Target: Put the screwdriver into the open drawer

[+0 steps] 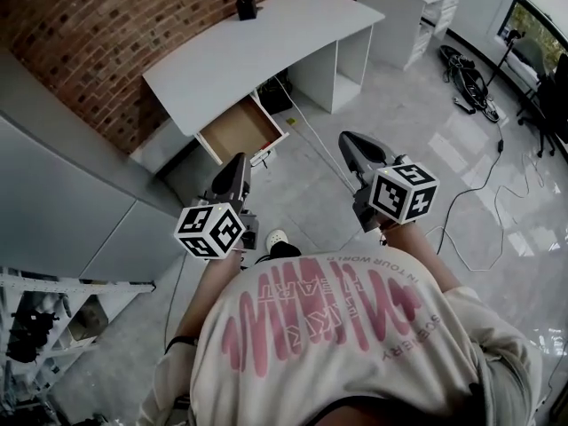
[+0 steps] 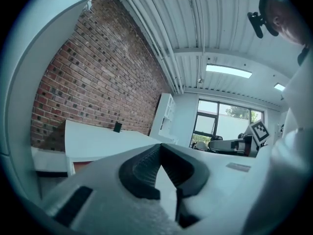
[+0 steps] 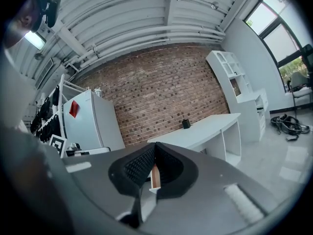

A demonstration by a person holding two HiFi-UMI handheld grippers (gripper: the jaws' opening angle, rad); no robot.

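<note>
Stance before a white bench (image 1: 266, 56) that is standing against a brick wall (image 1: 98, 34) on the far side of the room. I am holding one tool in each hand, both raised in front of my chest and pointing away from me.

Left tool (image 1: 239, 159) (image 2: 160, 147): I am holding it clenched, its ribbed pads meeting at the tips with nothing between them. In the head view its nose is lying just near of the open drawer (image 1: 238, 130).

Right tool (image 1: 345, 138) (image 3: 154, 145): I am holding it clenched as well, tips together and gripping nothing. A brown strip with a white end (image 3: 155, 176) is showing through the slit under the tips, beyond the tool rather than held. This tool is hanging over the pale floor (image 1: 399, 105), to the right of the drawer.

The drawer is standing pulled out from under the left end of the bench, its brown inside facing up. I am not making out the screwdriver in any view. A small dark and red item (image 1: 263, 156) at the drawer front's right corner is too small to name. A black object (image 1: 246, 7) is sitting on the far edge of the bench.
</note>
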